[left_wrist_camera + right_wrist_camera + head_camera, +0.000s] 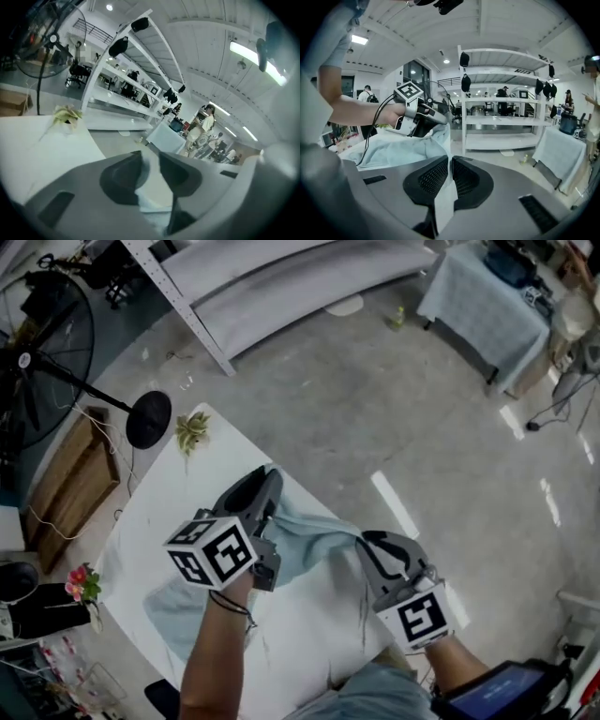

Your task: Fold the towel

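I look down on the white rectangular table [150,512]. The pale blue-green cloth towel [309,535] lies across its near right part, with one edge lifted off the surface between my two tools. My grey left gripper [150,157] has its jaws a narrow gap apart. A fold of towel sits low between them, and the pads do not seem to press on it. My grey right gripper [450,161] has its jaws nearly together, pinching a strip of towel. A small green leafy plant [192,430] stands at the table's far corner.
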Motion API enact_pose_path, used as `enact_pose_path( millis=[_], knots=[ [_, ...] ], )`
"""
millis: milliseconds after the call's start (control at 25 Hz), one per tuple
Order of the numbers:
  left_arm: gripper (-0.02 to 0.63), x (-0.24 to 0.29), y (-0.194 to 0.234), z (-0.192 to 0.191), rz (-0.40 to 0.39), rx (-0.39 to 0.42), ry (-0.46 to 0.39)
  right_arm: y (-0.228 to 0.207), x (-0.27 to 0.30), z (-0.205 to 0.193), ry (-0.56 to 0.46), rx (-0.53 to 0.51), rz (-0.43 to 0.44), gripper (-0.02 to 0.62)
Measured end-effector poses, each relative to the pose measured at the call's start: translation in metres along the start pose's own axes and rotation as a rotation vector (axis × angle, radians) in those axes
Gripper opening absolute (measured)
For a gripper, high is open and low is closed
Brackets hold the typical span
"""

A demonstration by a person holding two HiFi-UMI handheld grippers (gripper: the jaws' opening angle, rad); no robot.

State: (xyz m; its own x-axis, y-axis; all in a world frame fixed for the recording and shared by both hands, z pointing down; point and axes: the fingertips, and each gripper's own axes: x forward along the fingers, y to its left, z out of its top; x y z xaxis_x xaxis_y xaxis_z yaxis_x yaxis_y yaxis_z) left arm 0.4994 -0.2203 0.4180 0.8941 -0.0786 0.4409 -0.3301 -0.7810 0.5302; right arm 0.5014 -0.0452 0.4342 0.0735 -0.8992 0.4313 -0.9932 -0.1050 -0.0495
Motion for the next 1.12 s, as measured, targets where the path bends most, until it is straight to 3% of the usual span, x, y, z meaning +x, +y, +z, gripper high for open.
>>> enact_pose_path(
  millis=[40,80,120,360,480,640,760,880,1120],
  knots=[
    [0.187,0.015,0.001,-0.001,-0.029,-0.021,0.020,-0.009,0.004,-0.006,0.019,0.024,-0.013,0.043],
    [0.261,0.025,0.001,-0.003,-0.054,-0.037,0.038,-0.017,0.007,-0.012,0.042,0.047,-0.022,0.044],
    [0.281,0.030,0.001,-0.004,-0.073,-0.042,0.048,-0.023,0.011,-0.020,0.066,0.070,-0.024,0.044],
    [0.284,-0.009,0.009,-0.009,-0.079,-0.014,0.053,-0.045,0.027,-0.045,0.113,0.153,-0.047,0.131],
    [0.284,-0.058,0.009,-0.007,-0.055,-0.023,0.038,-0.040,0.029,-0.031,0.092,0.119,-0.048,0.150],
    [0.284,-0.126,0.006,-0.019,-0.025,-0.003,0.027,-0.010,0.032,0.006,0.047,0.019,0.018,0.150],
    [0.284,-0.173,0.003,-0.038,0.002,0.014,0.026,0.025,0.039,0.031,0.014,-0.041,0.097,0.146],
    [0.284,-0.213,0.005,-0.075,0.047,-0.034,0.024,0.064,0.049,0.041,0.005,-0.101,0.206,0.133],
    [0.276,-0.277,0.022,-0.187,0.190,-0.170,0.070,0.129,0.046,0.006,0.079,-0.288,0.438,0.120]
  ],
)
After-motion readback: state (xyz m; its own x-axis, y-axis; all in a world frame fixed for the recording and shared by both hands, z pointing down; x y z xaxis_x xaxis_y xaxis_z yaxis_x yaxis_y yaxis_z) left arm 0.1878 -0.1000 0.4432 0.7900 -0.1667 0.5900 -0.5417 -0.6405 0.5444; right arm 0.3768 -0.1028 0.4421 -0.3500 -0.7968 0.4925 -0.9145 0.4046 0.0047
